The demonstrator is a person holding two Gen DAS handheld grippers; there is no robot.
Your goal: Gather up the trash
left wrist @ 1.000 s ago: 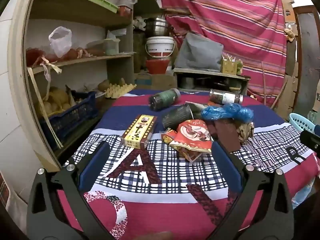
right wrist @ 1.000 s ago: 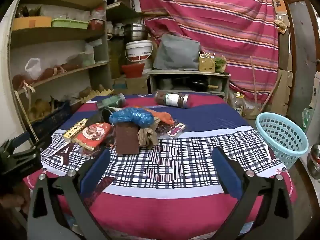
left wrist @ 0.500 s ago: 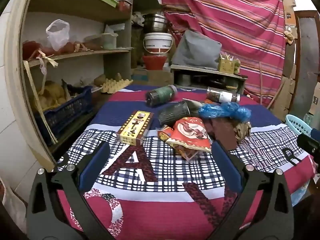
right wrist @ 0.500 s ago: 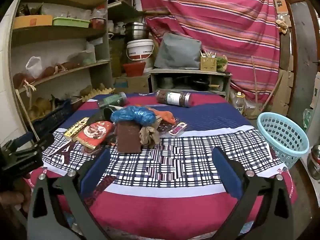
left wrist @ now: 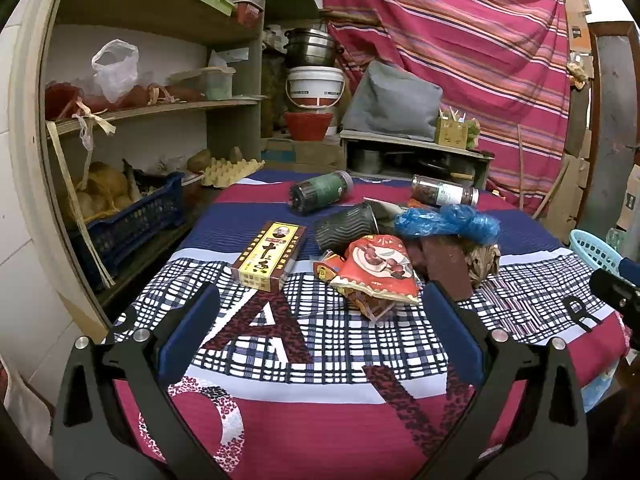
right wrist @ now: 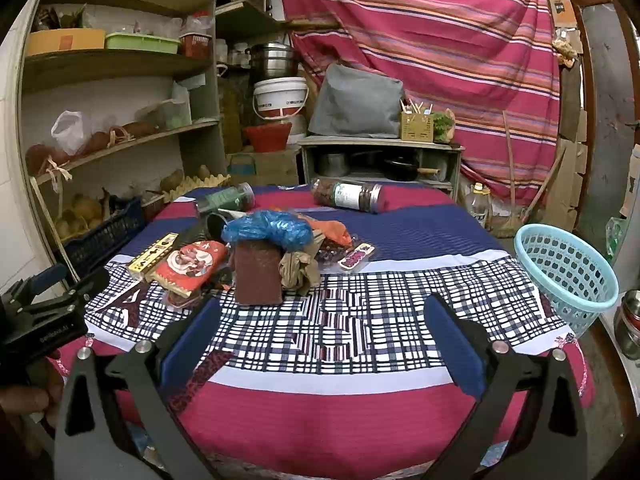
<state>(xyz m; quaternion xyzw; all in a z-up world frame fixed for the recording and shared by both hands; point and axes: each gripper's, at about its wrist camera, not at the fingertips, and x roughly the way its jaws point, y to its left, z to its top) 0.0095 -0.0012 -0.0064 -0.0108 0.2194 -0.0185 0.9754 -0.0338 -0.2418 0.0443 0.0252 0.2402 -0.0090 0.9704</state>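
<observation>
A heap of trash lies mid-table: a red snack bag (left wrist: 378, 270) (right wrist: 188, 264), a yellow box (left wrist: 270, 255) (right wrist: 153, 252), a blue plastic bag (left wrist: 448, 222) (right wrist: 267, 229), a brown carton (right wrist: 257, 274), crumpled brown paper (right wrist: 299, 272), a black cup (left wrist: 346, 229) and small wrappers (right wrist: 356, 257). My left gripper (left wrist: 318, 332) is open and empty above the table's near edge, short of the snack bag. My right gripper (right wrist: 318, 334) is open and empty, short of the carton. A light blue basket (right wrist: 568, 268) stands off the table's right side.
Two jars lie on their sides at the far end of the table, one green-labelled (left wrist: 320, 192) and one white-labelled (right wrist: 348, 197). Shelves (left wrist: 132, 112) with a blue crate (left wrist: 128, 224) line the left. A low cabinet (right wrist: 380, 160) and striped curtain stand behind.
Both grippers have eased a little toward the table, so the trash heap looks slightly nearer. Nothing on the table has moved. Both stay open.
</observation>
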